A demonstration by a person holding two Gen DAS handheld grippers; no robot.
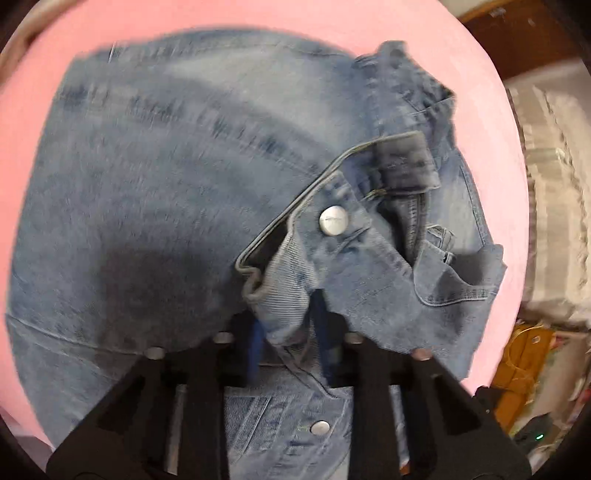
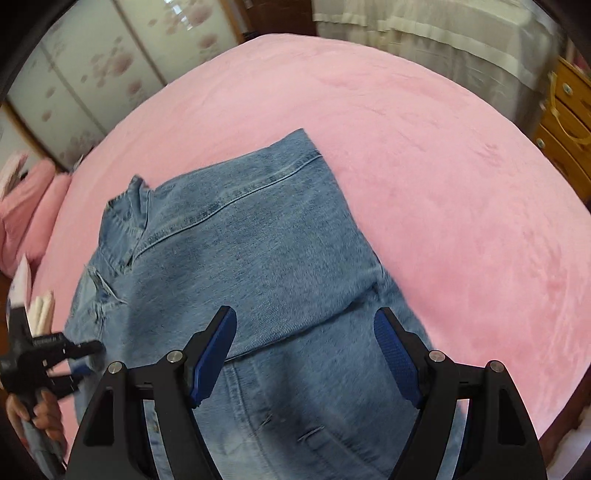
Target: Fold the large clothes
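A light-blue denim jacket (image 1: 177,192) lies spread on the pink bed cover (image 1: 258,18), its collar and a metal button (image 1: 333,220) bunched up on the right of the left wrist view. My left gripper (image 1: 291,332) points steeply down and is shut on a fold of that denim by the front placket. In the right wrist view the jacket (image 2: 258,251) fills the middle. My right gripper (image 2: 306,317) hovers over it, open, blue pads (image 2: 212,356) wide apart with nothing between them. The left gripper (image 2: 85,350) shows at the jacket's left edge, held by a hand (image 2: 44,410).
Pink pillows (image 2: 29,206) lie at the bed's left end, before a wardrobe with flowered sliding doors (image 2: 92,66). A wooden chest of drawers (image 2: 565,122) and pale curtains (image 2: 443,40) stand beyond the far side. Cluttered bags (image 1: 524,369) sit beside the bed.
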